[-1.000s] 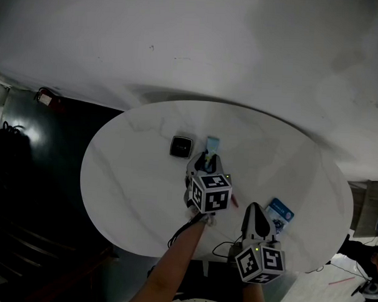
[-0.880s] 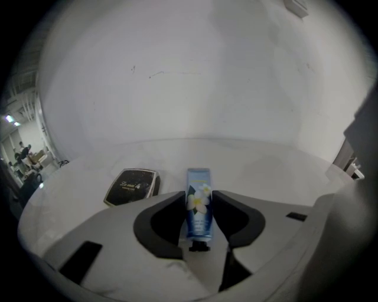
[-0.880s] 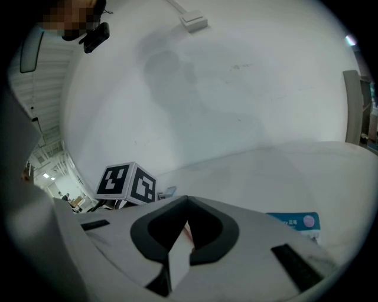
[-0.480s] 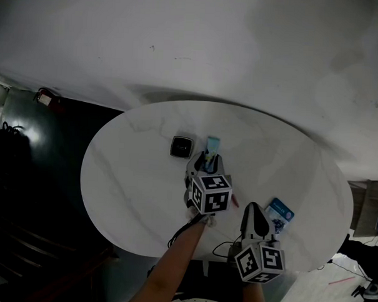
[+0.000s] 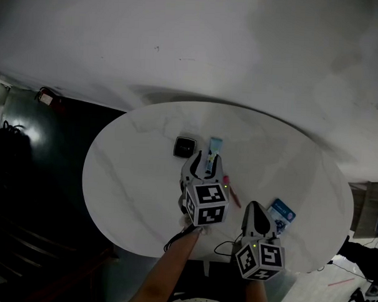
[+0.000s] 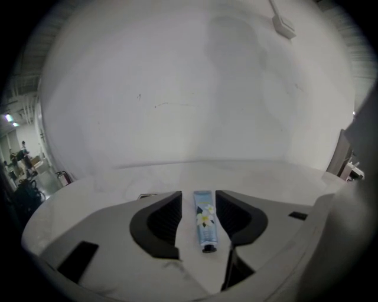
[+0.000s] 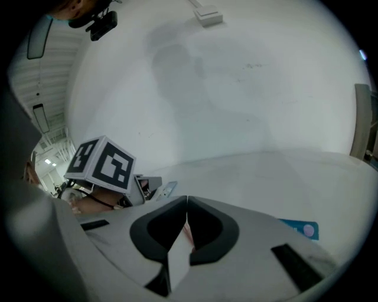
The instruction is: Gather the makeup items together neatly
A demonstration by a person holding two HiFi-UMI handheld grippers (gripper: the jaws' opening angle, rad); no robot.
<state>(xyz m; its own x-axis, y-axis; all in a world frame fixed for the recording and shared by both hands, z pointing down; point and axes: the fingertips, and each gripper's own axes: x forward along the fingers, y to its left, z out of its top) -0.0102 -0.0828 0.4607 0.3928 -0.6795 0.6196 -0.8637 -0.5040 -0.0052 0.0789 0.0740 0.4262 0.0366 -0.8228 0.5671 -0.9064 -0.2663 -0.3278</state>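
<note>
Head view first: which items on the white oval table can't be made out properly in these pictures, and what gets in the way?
- Flat blue packet: head view, near corner hidden behind the right gripper; print too small.
- Slim pink stick: head view, too small to tell what it is.
- Black square case: head view, lid marking too small and dim.
- Pale blue tube: left gripper view, lettering blurred.

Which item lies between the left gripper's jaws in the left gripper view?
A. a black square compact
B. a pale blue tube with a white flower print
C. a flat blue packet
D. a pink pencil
B: the pale blue tube with a white flower print lies on the white table in the gap between the left gripper's jaws, which have just been opening and do not press on it.
</note>
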